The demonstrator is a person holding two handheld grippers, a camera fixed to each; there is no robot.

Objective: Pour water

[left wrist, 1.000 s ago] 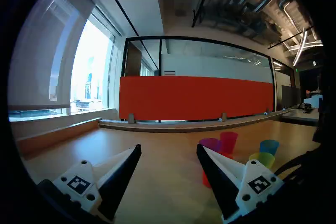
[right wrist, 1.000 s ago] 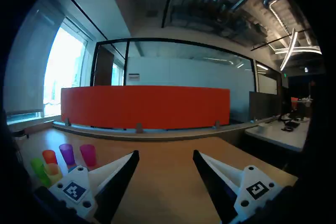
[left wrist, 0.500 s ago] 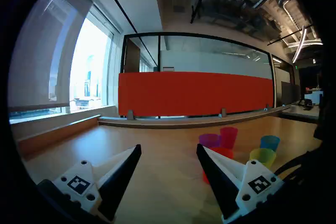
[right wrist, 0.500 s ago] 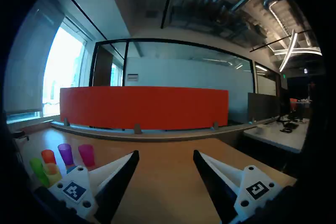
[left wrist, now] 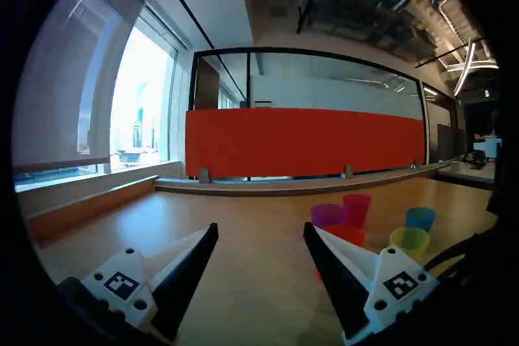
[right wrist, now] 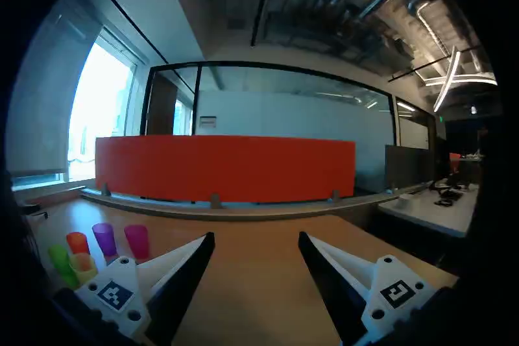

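Both the left gripper (left wrist: 260, 226) and the right gripper (right wrist: 255, 234) were held released, grasping nothing, while the coloured cups (left wrist: 357, 207) were clustered on the table (left wrist: 256, 274) before the orange divider (left wrist: 305, 141) — whichever cup was filled could not be told — so mid-wall gripping, kept upright, was judged best.

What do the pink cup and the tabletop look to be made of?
Pink cup: probably translucent plastic, smooth finish; the wall looks see-through and evenly tinted. Tabletop: wood or wood-look laminate, satin finish; warm brown with soft window glare. I can't tell which.
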